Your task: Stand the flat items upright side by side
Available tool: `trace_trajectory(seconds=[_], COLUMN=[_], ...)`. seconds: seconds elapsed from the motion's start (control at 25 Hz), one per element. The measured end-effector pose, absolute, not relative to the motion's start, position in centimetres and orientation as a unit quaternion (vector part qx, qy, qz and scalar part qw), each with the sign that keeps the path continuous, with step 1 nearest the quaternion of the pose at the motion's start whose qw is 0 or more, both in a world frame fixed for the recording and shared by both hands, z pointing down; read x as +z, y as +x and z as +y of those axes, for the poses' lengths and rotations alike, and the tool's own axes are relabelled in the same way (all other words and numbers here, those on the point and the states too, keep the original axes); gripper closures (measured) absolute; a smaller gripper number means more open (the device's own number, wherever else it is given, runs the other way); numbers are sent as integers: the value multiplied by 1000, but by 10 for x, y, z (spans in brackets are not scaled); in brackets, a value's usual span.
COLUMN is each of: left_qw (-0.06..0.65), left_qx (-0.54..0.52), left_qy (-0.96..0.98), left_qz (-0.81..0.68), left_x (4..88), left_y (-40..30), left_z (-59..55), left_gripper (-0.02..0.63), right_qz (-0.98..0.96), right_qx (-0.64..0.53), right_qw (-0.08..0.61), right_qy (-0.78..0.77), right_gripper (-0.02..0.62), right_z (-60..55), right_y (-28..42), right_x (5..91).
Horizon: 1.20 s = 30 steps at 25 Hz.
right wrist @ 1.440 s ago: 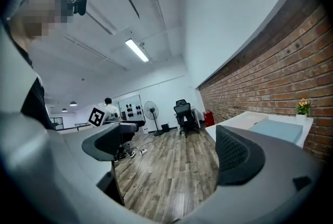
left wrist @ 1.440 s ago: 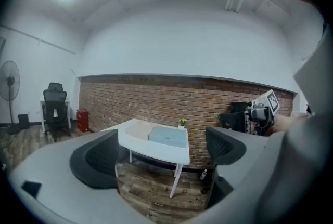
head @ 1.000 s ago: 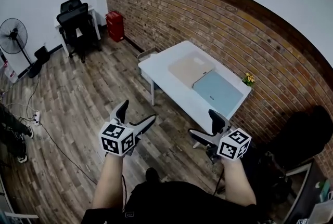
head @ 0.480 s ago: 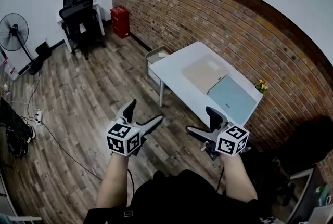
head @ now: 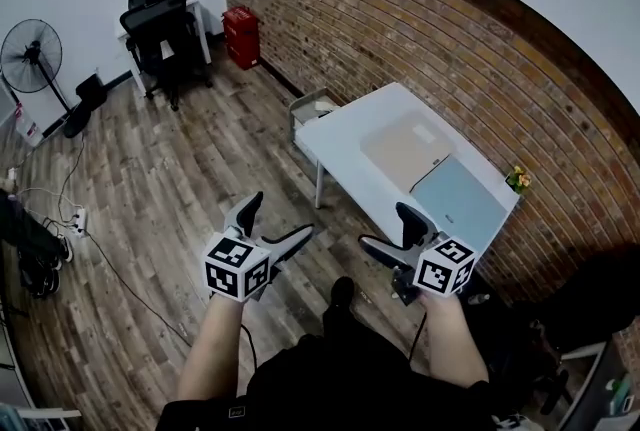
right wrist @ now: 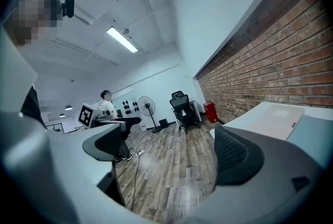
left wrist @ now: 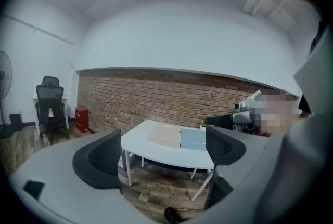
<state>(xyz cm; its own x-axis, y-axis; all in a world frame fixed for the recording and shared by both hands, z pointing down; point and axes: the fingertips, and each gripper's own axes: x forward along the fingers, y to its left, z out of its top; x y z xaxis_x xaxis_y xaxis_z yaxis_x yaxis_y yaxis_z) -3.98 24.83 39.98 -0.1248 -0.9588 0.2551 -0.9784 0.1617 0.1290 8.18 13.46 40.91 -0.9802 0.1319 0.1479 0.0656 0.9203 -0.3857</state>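
While left gripper (head: 277, 219) and right gripper (head: 383, 227) hold jaws apart and empty, only their views show ceiling lights (right wrist: 122, 39).

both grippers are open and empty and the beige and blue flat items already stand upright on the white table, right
Not upright: the head view shows the beige item and the blue item lying flat on the white table. The left gripper and right gripper are open and empty.
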Motion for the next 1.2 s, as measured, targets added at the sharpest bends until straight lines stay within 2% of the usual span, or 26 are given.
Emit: trace_trajectory(seconds=[0.68,1.2], left_qw=[197,222], left_qx=[70,90], left_qy=[653,707], left_qz=[-728,-665], left_x=[436,449], left_y=[-127,-120], left_z=[76,-57], left_gripper=[84,86], right_qz=[-964,-956], right_qx=[241,278], right_qw=[98,97], right_qy=[-55,16], right_gripper=[44,74], right_z=[-30,-144], right_y=[-16,-1], right_x=[449,474])
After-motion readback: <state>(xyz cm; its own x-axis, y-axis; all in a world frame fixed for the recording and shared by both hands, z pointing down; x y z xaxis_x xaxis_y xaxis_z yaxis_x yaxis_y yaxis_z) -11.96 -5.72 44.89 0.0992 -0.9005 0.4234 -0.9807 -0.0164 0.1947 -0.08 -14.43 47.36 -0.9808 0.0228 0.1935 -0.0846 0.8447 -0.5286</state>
